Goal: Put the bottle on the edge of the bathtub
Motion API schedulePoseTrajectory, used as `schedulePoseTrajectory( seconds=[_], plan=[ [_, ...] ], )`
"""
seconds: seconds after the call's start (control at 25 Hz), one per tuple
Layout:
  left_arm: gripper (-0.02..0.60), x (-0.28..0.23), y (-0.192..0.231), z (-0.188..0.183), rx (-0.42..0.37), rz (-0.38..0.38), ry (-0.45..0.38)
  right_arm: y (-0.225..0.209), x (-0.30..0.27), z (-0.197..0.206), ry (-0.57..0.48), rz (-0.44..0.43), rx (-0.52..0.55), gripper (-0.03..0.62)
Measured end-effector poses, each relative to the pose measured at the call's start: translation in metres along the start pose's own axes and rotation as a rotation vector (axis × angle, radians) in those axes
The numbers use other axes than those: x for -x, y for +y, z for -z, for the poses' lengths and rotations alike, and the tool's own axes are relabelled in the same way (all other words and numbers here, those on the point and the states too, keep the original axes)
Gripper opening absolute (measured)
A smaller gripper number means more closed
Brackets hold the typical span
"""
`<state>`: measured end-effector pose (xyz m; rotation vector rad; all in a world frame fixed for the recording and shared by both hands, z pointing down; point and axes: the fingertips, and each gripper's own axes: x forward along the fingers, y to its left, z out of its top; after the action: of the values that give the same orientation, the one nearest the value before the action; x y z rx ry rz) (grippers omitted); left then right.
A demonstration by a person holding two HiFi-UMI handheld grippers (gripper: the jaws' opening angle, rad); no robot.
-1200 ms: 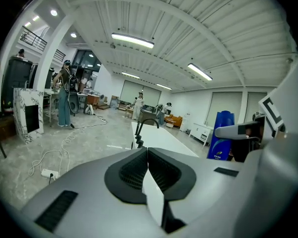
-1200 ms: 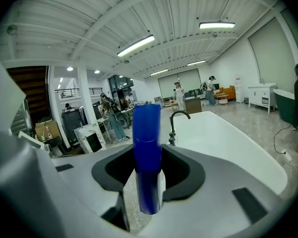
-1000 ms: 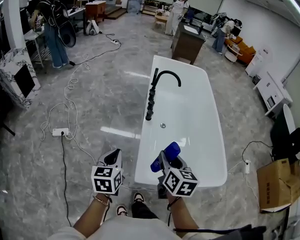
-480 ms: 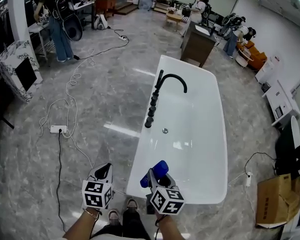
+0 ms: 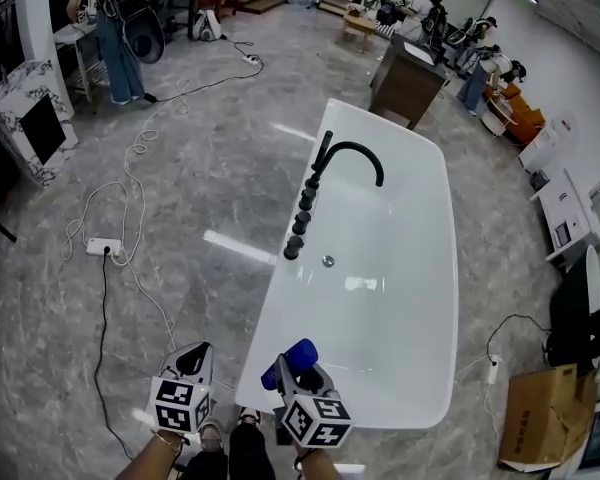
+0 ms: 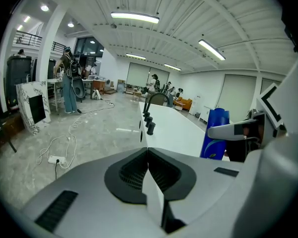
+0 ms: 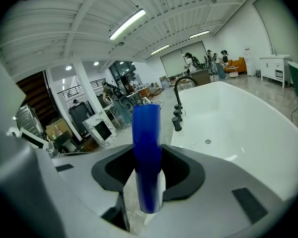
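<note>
Presently, head view: the right gripper was clamped on the blue bottle, which stuck out past the jaws and slanted up and left. It hung at the near end of the tub, close to the rim and not resting on it. The left gripper was beside it over the floor, apart from both bottle and tub.

Left gripper view: the left gripper had its jaws together, nothing between them. The bottle showed off to the right, in front of the tub.

Right gripper view: the bottle filled the middle, pinched near one end by the right gripper; most of its length stood clear of the pads. The tub lay beyond.

Handling, as judgement:
- Smooth, glossy plastic, probably light; walls likely give a little under squeeze.
- Slippery skin, so it could pivot or slide in the pads.
- An end grip leaves a long lever; a mid-body grip would be steadier.
- The rim looked narrow, rounded and slick, so the base should sit flat before release or it may tip into the basin.
</note>
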<state>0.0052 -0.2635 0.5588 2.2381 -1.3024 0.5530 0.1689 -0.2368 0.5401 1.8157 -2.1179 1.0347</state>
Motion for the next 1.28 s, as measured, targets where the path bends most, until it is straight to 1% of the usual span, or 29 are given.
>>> schedulePoseTrajectory(
  seconds=[0.28,0.48,0.64,0.92,1.12,1.28],
  plan=[
    [0.017,-0.021,0.011,0.006,0.021,-0.015,0.012,-0.001,-0.025,0.009,0.031,-0.012,0.01,0.172],
    [0.017,-0.039,0.017,0.007,0.014,-0.008,0.016,-0.008,-0.045,0.008,0.029,-0.002,0.011,0.172],
    [0.017,-0.054,0.02,0.001,0.006,-0.004,0.003,-0.017,-0.06,0.004,0.019,0.005,0.011,0.172],
    [0.017,-0.082,0.027,-0.008,-0.005,0.004,-0.027,-0.032,-0.09,-0.001,0.01,0.003,0.074,0.172],
    [0.017,-0.105,0.033,-0.014,-0.034,0.01,-0.038,-0.034,-0.112,-0.011,-0.01,-0.003,0.107,0.172],
    [0.017,-0.118,0.037,-0.019,-0.014,0.016,-0.052,-0.035,-0.126,-0.017,-0.026,-0.016,0.119,0.172]
  ],
)
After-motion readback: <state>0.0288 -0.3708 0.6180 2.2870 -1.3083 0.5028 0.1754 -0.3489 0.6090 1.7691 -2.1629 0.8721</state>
